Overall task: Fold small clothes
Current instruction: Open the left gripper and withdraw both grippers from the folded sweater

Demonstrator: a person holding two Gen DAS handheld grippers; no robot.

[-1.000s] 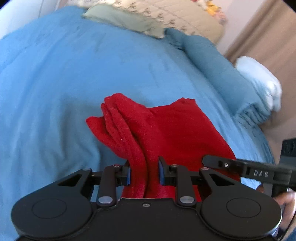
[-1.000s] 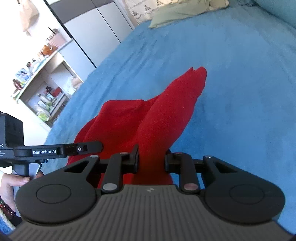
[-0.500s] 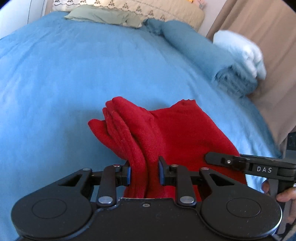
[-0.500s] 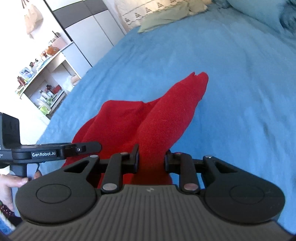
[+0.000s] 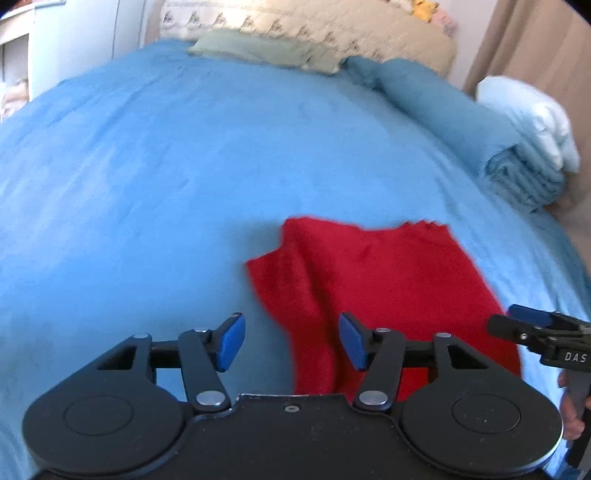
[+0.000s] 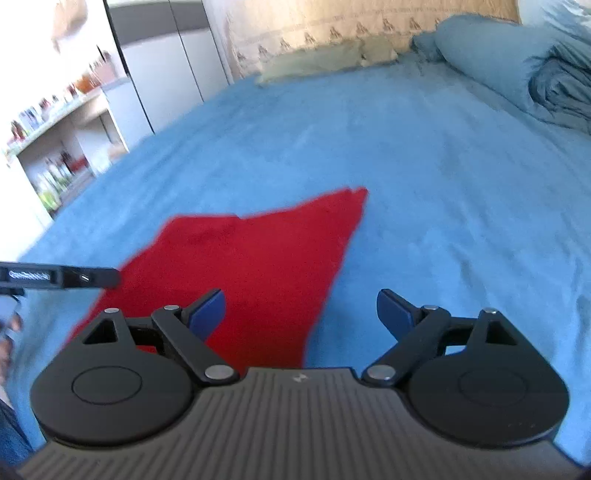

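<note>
A red cloth (image 5: 369, 280) lies flat on the blue bedspread (image 5: 166, 166). In the left wrist view my left gripper (image 5: 291, 341) is open, its blue pads apart over the cloth's near left edge, holding nothing. In the right wrist view the cloth (image 6: 251, 266) lies ahead and to the left, and my right gripper (image 6: 301, 314) is wide open over its near right edge, empty. The right gripper's finger shows at the right of the left wrist view (image 5: 532, 325). The left gripper's finger shows at the left of the right wrist view (image 6: 74, 277).
A rolled blue duvet (image 5: 461, 122) and a white pillow (image 5: 532, 118) lie at the bed's right side. A pale green pillow (image 5: 258, 51) and a beige headboard (image 5: 332, 26) are at the far end. A shelf unit with bottles (image 6: 55, 147) stands to the left.
Both grippers have opened and let go of the red cloth. The cloth has dropped from bunched and lifted to lying flat on the bed.
</note>
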